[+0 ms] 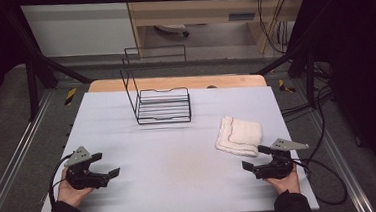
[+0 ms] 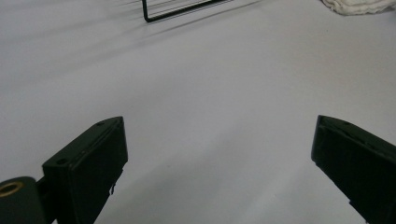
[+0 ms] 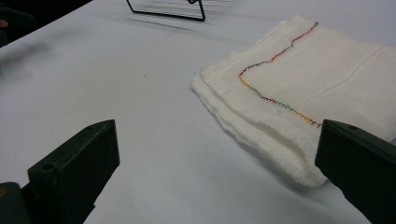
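Two grippers are held low at the near edge of the white table (image 1: 178, 136), and nothing is gripped by either. The left gripper (image 1: 111, 174) is seen with its jaws spread wide over bare tabletop, well apart from everything else. The right gripper (image 1: 254, 157) is likewise spread wide and empty, and it is pointed at the folded towel (image 1: 238, 135), which lies just beside it on the right half of the table. A black wire rack (image 1: 162, 105) stands farther back, near the middle of the far side, well apart from the towel.

In the right gripper view the towel (image 3: 299, 88) is shown as a thick stack of white cloth layers with a line of coloured stitching across the top. It is judged to be light, soft and limp, not fragile and not slippery: it is likely to sag and unfold if lifted by a single layer. A firmer hold is expected at the rounded folded edge nearest the right gripper, where all layers can be pinched together. A grip on one loose corner would probably let the stack fall open.
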`<move>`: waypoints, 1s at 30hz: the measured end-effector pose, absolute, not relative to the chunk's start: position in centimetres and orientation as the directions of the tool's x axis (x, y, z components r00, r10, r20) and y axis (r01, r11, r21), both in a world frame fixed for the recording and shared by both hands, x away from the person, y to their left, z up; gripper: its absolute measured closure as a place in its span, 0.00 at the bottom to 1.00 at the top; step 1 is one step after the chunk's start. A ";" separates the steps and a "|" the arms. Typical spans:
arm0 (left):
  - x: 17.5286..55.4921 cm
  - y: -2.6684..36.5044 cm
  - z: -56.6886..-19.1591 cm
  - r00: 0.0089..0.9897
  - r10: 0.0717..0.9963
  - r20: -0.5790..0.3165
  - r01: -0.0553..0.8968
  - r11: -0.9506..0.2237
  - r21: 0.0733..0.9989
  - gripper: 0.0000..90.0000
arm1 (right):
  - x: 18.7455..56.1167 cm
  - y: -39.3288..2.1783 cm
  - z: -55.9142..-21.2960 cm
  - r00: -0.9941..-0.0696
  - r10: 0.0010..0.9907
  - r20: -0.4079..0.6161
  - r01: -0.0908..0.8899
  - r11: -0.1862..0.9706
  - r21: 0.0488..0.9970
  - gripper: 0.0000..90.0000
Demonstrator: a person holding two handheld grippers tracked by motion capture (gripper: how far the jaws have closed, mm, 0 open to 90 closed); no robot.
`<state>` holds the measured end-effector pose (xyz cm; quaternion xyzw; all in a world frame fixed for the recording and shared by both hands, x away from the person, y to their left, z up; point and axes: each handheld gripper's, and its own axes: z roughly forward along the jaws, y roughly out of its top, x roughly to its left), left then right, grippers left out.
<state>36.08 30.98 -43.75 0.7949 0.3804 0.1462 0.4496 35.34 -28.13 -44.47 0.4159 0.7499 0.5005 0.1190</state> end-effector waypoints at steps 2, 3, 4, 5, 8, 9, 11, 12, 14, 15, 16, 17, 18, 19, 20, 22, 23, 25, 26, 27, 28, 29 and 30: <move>36.1 30.9 -43.8 0.668 0.736 -0.111 0.474 -0.306 0.826 0.04 | 35.3 -28.1 -44.5 -0.622 0.746 0.237 0.505 0.151 0.850 0.01; 36.1 30.9 -43.7 0.668 0.736 -0.108 0.473 -0.307 0.826 0.04 | 35.3 -28.1 -44.4 -0.621 0.747 0.237 0.507 0.152 0.849 0.01; 36.1 30.9 -43.7 0.669 0.736 -0.107 0.472 -0.308 0.826 0.04 | 35.3 -28.2 -44.4 -0.621 0.747 0.238 0.507 0.151 0.849 0.00; 36.1 30.9 -43.7 0.668 0.736 -0.107 0.472 -0.308 0.826 0.04 | 35.3 -28.2 -44.4 -0.621 0.747 0.238 0.507 0.151 0.849 0.00; 36.0 31.0 -43.8 0.666 0.739 -0.105 0.471 -0.307 0.827 0.04 | 35.3 -28.1 -44.4 -0.617 0.749 0.241 0.509 0.147 0.848 0.01; 36.0 31.0 -43.8 0.666 0.739 -0.106 0.471 -0.306 0.827 0.04 | 35.3 -28.1 -44.4 -0.617 0.749 0.241 0.509 0.147 0.848 0.01; 36.0 31.0 -43.8 0.665 0.739 -0.105 0.472 -0.307 0.827 0.04 | 35.3 -28.1 -44.4 -0.614 0.752 0.241 0.511 0.145 0.847 0.01; 36.0 31.0 -43.8 0.666 0.739 -0.105 0.472 -0.308 0.826 0.04 | 35.3 -28.0 -44.4 -0.612 0.753 0.242 0.511 0.143 0.848 0.01; 36.0 30.9 -43.9 0.667 0.738 -0.102 0.471 -0.311 0.825 0.04 | 35.3 -28.0 -44.4 -0.611 0.755 0.239 0.512 0.146 0.846 0.01; 35.9 30.9 -43.9 0.667 0.738 -0.100 0.471 -0.315 0.824 0.04 | 35.4 -28.0 -44.4 -0.608 0.757 0.239 0.515 0.147 0.844 0.00; 35.9 31.0 -43.9 0.667 0.738 -0.098 0.472 -0.317 0.822 0.04 | 35.4 -27.9 -44.4 -0.605 0.759 0.239 0.518 0.149 0.842 0.00; 35.9 31.0 -43.9 0.666 0.739 -0.099 0.473 -0.316 0.822 0.04 | 35.4 -27.9 -44.3 -0.604 0.761 0.236 0.517 0.150 0.842 0.01; 35.9 31.0 -43.9 0.666 0.739 -0.100 0.472 -0.314 0.824 0.04 | 35.5 -27.8 -44.3 -0.603 0.762 0.234 0.516 0.150 0.843 0.01; 35.9 31.0 -43.9 0.665 0.740 -0.105 0.472 -0.306 0.827 0.04 | 35.4 -27.7 -44.3 -0.604 0.762 0.234 0.519 0.153 0.841 0.01; 35.9 31.0 -43.9 0.665 0.739 -0.107 0.472 -0.305 0.827 0.05 | 35.4 -27.6 -44.3 -0.600 0.765 0.233 0.522 0.153 0.839 0.01; 35.9 30.9 -44.0 0.666 0.739 -0.101 0.473 -0.313 0.824 0.05 | 35.5 -27.4 -44.3 -0.597 0.768 0.233 0.527 0.156 0.836 0.01; 35.9 30.9 -44.0 0.666 0.739 -0.100 0.473 -0.315 0.823 0.05 | 35.6 -27.3 -44.3 -0.598 0.768 0.231 0.527 0.159 0.835 0.01; 35.9 30.9 -44.0 0.665 0.740 -0.100 0.474 -0.314 0.823 0.05 | 35.7 -27.2 -44.3 -0.596 0.772 0.223 0.530 0.168 0.831 0.01; 35.9 30.9 -44.0 0.664 0.741 -0.101 0.473 -0.312 0.824 0.05 | 35.7 -27.1 -44.4 -0.593 0.773 0.224 0.534 0.170 0.828 0.01; 35.9 30.9 -44.0 0.664 0.741 -0.101 0.473 -0.312 0.824 0.05 | 35.7 -27.1 -44.4 -0.593 0.773 0.224 0.534 0.170 0.828 0.01; 35.9 30.9 -44.0 0.663 0.742 -0.099 0.474 -0.314 0.823 0.05 | 35.8 -26.8 -44.4 -0.591 0.776 0.221 0.537 0.174 0.825 0.01; 35.9 30.9 -44.0 0.663 0.742 -0.099 0.475 -0.314 0.822 0.05 | 35.9 -26.6 -44.4 -0.591 0.778 0.216 0.537 0.179 0.824 0.01; 35.9 30.9 -44.0 0.663 0.742 -0.099 0.475 -0.315 0.822 0.05 | 35.9 -26.4 -44.4 -0.592 0.778 0.209 0.537 0.188 0.822 0.01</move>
